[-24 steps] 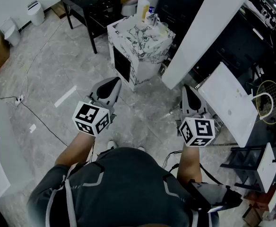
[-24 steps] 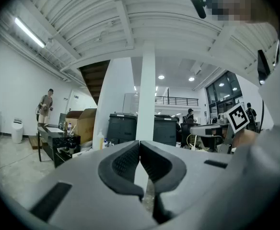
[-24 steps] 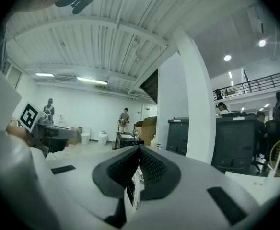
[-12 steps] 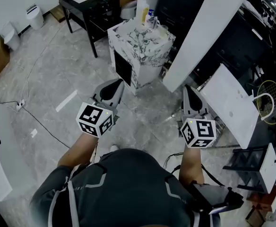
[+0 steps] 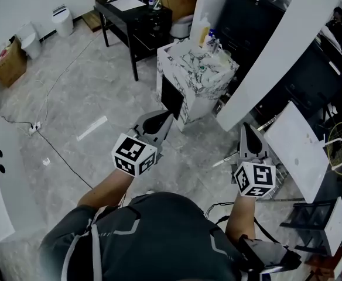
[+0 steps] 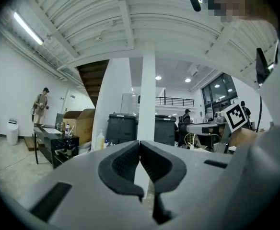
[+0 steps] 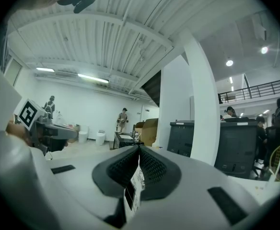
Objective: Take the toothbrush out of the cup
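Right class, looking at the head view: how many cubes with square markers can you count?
2. The left cube sits on the left gripper, just left of centre. The right cube sits on the right gripper, lower right. None appears hidden.

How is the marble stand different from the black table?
The marble stand is white with dark veins; the black table is black all over. The stand is a box with one dark opening in its side; the table stands on thin legs. A yellowish bottle stands on the stand; a white sheet lies on the table. Both stand on the grey floor.
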The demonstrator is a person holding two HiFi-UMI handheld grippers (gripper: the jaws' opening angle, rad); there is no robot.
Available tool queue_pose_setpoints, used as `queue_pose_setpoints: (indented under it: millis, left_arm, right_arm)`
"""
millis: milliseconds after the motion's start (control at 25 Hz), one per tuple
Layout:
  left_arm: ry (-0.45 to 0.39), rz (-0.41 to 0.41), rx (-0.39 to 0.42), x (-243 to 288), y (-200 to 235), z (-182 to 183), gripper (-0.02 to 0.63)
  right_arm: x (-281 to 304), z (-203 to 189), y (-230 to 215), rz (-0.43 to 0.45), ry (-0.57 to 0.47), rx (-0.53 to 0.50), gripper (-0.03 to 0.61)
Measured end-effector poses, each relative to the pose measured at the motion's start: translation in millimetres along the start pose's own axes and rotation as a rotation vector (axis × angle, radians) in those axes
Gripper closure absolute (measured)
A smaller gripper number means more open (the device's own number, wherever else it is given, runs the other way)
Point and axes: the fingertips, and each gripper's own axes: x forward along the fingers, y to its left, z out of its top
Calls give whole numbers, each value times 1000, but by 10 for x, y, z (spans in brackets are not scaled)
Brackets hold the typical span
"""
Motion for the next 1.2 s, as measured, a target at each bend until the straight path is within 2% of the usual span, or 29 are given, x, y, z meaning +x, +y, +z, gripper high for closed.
queue_pose_setpoints:
  millis: [200,320,560,960,1200]
  left_arm:
    - [7,-34,-9,-39,239,-102,604]
    - [12,-53,-22,18,318,-152,604]
    - [6,-57,1,320,531,-113,604]
    - [-3,3,24,1362,909,69,604]
    - [11,9,24,2148,956,125,604]
  right_arm:
    - [111,-72,225,-24,4,3,549]
    - [230,-105,300,-5,16,2,549]
    - [641,-15,141,10,-11,-6,549]
    - [1681,22,-553,90,-45,0,549]
    - [2155,52,-1145,113,-66,4,549]
